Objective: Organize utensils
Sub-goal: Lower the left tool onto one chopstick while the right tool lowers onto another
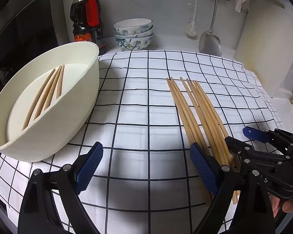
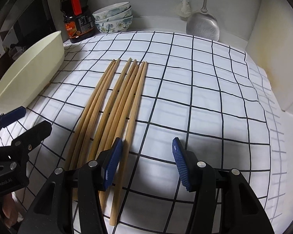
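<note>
On the table, spread with a white cloth checked in dark lines (image 1: 146, 101), a bundle of long pale wooden chopsticks (image 2: 115, 105) lies side by side, tips pointing toward the back wall. My right gripper (image 2: 145, 164) hangs over their near ends with its jaws about half apart, holding nothing; its left blue pad sits over the bundle, the right pad over bare cloth. My left gripper (image 1: 146, 167) stands wide and empty above the cloth, between the bundle and the cream oval plastic tub (image 1: 72, 109). In that tub four more wooden chopsticks (image 1: 46, 95) lean behind a divider wall. At the back stand a dark sauce bottle with a red handle (image 1: 87, 19), stacked floral bowls (image 1: 133, 34) and a hanging steel spatula (image 1: 210, 42).
</note>
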### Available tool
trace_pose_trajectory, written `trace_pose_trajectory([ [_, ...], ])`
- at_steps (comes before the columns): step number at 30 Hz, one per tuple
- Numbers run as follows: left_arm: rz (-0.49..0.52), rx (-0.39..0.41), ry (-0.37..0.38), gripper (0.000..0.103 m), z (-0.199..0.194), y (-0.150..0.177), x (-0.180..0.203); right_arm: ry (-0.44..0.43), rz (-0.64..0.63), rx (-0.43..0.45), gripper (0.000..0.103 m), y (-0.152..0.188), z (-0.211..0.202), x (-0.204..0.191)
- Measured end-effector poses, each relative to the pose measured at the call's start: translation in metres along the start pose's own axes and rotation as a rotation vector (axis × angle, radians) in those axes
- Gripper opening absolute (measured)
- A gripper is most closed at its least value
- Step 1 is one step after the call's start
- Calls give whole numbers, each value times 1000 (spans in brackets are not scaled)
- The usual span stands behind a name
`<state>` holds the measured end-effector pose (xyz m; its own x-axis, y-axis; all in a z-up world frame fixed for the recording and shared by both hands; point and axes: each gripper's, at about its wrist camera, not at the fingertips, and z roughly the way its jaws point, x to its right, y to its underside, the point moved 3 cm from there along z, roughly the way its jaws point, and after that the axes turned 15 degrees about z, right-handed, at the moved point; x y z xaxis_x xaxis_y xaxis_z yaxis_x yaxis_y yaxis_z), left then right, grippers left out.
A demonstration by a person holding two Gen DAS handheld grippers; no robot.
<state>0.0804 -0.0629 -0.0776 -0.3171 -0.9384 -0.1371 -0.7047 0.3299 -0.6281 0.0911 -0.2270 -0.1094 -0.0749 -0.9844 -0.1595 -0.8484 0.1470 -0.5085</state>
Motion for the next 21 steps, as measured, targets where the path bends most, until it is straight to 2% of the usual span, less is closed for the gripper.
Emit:
trace_pose_trajectory([
  [13, 41, -34, -28, 89, 19, -4, 16, 35, 70, 22, 51, -10, 0, 30],
  [21, 47, -65, -15, 89, 29, -6, 23, 36, 70, 23, 51, -10, -1, 31],
])
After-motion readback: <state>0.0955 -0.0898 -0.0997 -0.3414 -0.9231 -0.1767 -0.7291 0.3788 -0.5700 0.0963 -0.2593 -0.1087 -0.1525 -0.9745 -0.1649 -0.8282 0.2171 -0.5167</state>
